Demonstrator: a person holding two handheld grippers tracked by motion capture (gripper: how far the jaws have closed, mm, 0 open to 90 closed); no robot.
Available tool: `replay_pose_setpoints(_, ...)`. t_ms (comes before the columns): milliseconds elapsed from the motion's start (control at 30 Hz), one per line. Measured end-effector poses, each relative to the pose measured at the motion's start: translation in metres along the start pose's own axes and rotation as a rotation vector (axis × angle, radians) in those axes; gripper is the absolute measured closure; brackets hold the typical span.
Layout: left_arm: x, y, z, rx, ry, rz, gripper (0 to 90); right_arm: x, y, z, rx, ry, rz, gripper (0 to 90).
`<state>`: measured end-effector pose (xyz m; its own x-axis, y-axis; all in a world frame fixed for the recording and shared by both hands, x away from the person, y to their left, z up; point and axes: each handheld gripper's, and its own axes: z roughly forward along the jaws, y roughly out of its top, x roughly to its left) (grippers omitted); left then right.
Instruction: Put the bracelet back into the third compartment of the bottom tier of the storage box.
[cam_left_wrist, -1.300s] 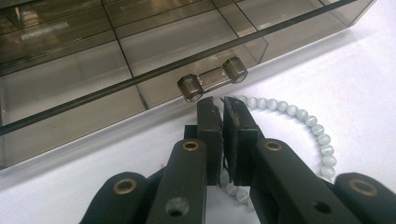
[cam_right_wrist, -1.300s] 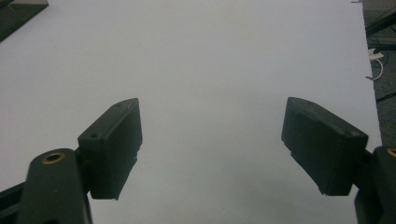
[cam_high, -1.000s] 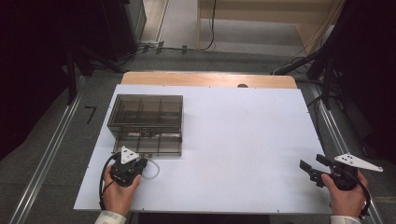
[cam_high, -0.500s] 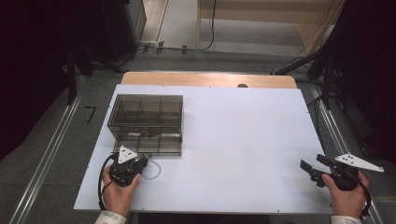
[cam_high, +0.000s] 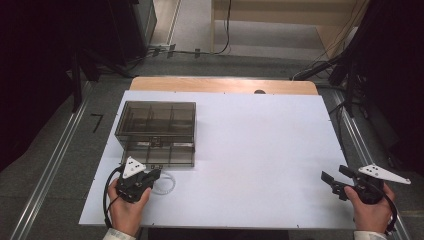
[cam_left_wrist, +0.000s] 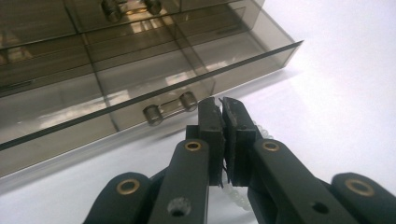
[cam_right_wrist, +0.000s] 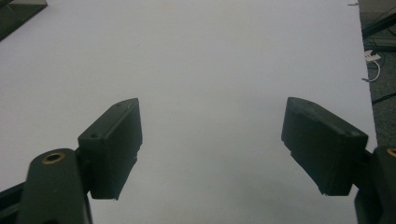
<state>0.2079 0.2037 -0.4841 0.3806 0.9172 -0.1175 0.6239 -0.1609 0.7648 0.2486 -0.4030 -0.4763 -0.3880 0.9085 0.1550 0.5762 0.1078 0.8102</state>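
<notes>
The left gripper (cam_left_wrist: 223, 122) has its jaws pinched on a white bead string (cam_high: 165, 184) beside the brown box (cam_high: 157, 131). The right gripper (cam_right_wrist: 212, 149) jaws are wide open.

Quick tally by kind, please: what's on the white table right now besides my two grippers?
Smoky clear drawer box: 1
White bead bracelet, pinched in the left gripper: 1
Total: 2
</notes>
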Motion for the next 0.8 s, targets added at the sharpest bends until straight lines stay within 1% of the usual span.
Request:
replay_pose_setpoints(100, -0.004, 0.002, -0.003, -0.009, -0.026, -0.006, 88.2, 0.0, 0.0, 0.0, 0.002, -0.001, 0.0, 18.6)
replay_pose_setpoints(333, -0.01, 0.005, -0.007, -0.024, -0.044, -0.006, 88.2, 0.0, 0.0, 0.001, 0.004, 0.001, -0.002, 18.6)
replay_pose_setpoints(500, -0.013, 0.009, -0.012, -0.046, -0.061, -0.003, 88.2, 0.0, 0.0, 0.001, 0.005, -0.001, 0.001, 18.6)
replay_pose_setpoints(800, -0.014, 0.015, -0.021, -0.094, -0.097, -0.028, 88.3, 0.0, 0.0, 0.001, 0.005, 0.0, -0.001, 18.6)
